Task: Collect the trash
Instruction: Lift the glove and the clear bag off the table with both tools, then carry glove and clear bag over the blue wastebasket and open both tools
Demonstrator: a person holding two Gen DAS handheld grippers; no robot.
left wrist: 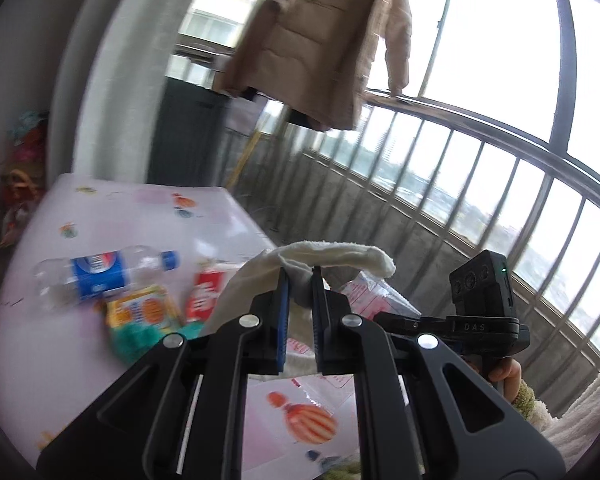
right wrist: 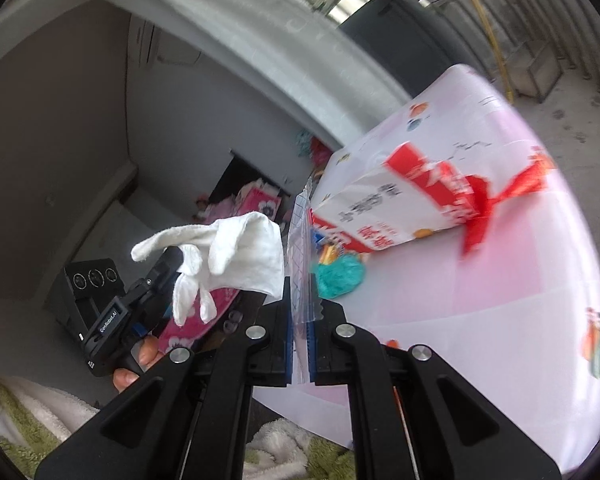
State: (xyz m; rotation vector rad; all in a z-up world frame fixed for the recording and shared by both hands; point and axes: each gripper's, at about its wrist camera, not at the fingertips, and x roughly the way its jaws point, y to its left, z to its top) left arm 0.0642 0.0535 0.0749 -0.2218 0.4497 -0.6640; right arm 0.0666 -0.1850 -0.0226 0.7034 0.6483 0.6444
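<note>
In the left wrist view my left gripper (left wrist: pixel 300 280) is shut on a white cloth glove (left wrist: pixel 336 254), which drapes over the fingertips. In the right wrist view my right gripper (right wrist: pixel 302 300) is shut on the edge of a clear zip bag (right wrist: pixel 300 232), held upright beside the glove (right wrist: pixel 236 248). Both are raised at the near edge of the pink patterned table (right wrist: pixel 500 300). On the table lie a clear bottle with a blue label (left wrist: pixel 100 276), a yellow-orange snack packet (left wrist: pixel 146 308), a teal crumpled wrapper (right wrist: pixel 340 276) and a red-and-white carton with a red ribbon (right wrist: pixel 400 208).
A beige padded coat (left wrist: pixel 320 40) hangs in front of the barred balcony window (left wrist: pixel 460 184). A dark cabinet (left wrist: pixel 188 132) stands behind the table. Colourful clutter (left wrist: pixel 20 160) sits at the far left by the wall. A hand (right wrist: pixel 140 356) in a fuzzy sleeve grips the left tool.
</note>
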